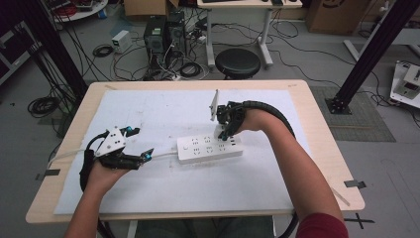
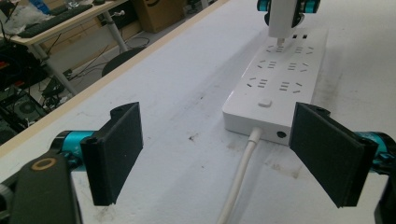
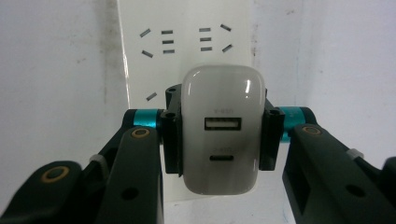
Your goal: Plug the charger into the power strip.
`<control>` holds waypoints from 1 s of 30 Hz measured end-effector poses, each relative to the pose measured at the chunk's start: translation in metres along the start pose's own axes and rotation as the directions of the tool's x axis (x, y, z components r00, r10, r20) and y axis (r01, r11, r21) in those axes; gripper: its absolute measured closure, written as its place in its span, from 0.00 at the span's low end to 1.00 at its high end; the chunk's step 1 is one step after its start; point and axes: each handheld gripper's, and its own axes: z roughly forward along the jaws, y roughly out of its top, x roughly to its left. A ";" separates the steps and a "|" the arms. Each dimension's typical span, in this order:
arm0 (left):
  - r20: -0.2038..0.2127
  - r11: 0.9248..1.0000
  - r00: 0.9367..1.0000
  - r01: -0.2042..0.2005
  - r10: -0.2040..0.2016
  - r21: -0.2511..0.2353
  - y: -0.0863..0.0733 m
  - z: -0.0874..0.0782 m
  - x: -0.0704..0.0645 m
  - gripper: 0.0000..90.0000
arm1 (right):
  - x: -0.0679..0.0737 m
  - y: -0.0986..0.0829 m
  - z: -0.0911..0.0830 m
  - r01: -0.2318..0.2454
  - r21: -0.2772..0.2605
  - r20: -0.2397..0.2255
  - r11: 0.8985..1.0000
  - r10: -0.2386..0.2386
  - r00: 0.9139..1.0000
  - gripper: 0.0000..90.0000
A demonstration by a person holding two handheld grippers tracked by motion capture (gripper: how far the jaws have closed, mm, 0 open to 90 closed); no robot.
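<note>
White charger [image 3: 222,133] is pinched in the right gripper [image 1: 227,130] jaws, prongs down over the strip [image 1: 210,148] for insertion. Left gripper [image 1: 130,157] jaws stand spread beside the strip's cord end, ready to steady it.

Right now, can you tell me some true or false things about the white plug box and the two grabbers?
1. The right gripper is shut on the white charger. True.
2. The left gripper is squeezing the power strip. False: its jaws stand wide open, with the strip's cable running between them, untouched.
3. The charger is held above the end of the strip farthest from the cable. True.
4. The charger's face shows two ports. True.
5. The power strip lies on the floor. False: it lies on the white mat on the table.
</note>
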 end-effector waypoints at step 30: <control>-0.005 1.000 1.000 0.003 -0.003 -0.004 0.000 0.002 0.002 0.20 | -0.011 0.010 0.014 0.066 0.072 -0.057 0.995 -0.062 0.996 0.70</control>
